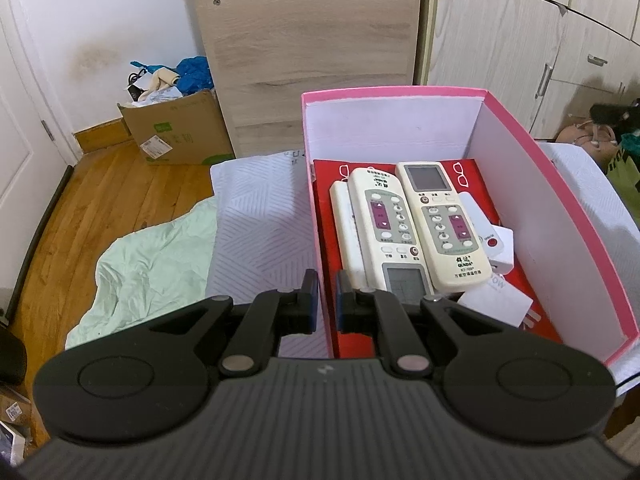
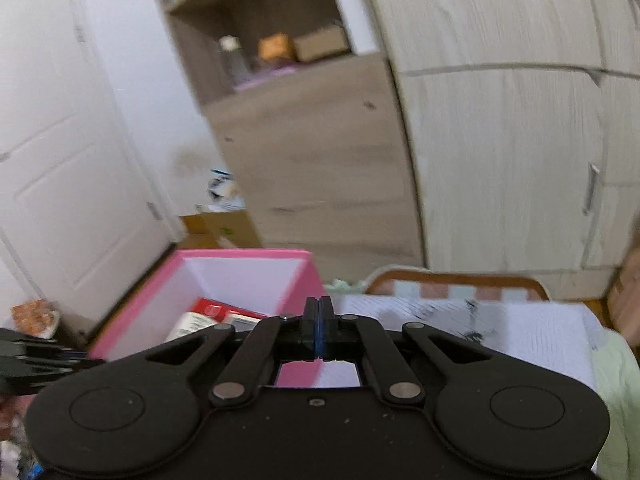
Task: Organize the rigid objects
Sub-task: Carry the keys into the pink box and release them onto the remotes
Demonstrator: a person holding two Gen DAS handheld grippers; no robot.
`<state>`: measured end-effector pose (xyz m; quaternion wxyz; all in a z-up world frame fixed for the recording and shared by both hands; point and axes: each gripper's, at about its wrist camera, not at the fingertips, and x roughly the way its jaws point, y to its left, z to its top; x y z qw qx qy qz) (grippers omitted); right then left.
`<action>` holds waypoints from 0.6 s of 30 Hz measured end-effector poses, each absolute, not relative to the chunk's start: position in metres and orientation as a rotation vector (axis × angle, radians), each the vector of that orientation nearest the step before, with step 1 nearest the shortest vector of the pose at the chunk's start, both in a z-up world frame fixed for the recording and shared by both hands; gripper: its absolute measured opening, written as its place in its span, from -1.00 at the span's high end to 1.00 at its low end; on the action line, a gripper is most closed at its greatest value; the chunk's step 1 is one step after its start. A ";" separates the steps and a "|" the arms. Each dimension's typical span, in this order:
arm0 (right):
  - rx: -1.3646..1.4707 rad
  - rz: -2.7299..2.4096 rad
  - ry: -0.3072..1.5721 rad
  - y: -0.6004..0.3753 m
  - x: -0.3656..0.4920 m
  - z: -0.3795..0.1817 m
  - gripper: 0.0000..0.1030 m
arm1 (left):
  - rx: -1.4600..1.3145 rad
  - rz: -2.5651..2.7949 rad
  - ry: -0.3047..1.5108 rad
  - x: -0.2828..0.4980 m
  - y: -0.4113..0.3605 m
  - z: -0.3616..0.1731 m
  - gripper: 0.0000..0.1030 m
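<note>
A pink box (image 1: pixel 394 92) with white inner walls stands on a white patterned cloth (image 1: pixel 260 220). On a flat red pack (image 1: pixel 516 280) inside it lie two cream remotes (image 1: pixel 386 220) (image 1: pixel 444 220), a third white one (image 1: pixel 344 224) and a small white device with a red button (image 1: pixel 498 246). My left gripper (image 1: pixel 327 300) is shut on the box's left wall, one pad on each side. In the blurred right wrist view my right gripper (image 2: pixel 319 328) is shut and empty, raised above the near right corner of the pink box (image 2: pixel 240 255).
A pale green sheet (image 1: pixel 152 264) hangs off the bed at the left. On the wood floor behind stands a cardboard box (image 1: pixel 180 128) full of bags. A tall wooden cabinet (image 1: pixel 312 60) and a wardrobe (image 2: pixel 500 160) rise behind the bed, with a white door (image 2: pixel 68 160) at the left.
</note>
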<state>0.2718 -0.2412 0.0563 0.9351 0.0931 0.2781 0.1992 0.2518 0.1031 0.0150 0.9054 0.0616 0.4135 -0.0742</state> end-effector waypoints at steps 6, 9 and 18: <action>0.089 0.420 0.692 -0.224 0.282 0.032 0.83 | 0.127 -0.151 0.859 0.252 0.102 0.013 0.85; 0.005 0.365 0.747 -0.223 0.293 0.009 0.71 | 0.125 -0.151 0.862 0.252 0.103 0.014 0.85; -0.069 0.258 0.744 -0.237 0.333 -0.052 -0.10 | 0.131 -0.149 0.859 0.252 0.102 0.014 0.85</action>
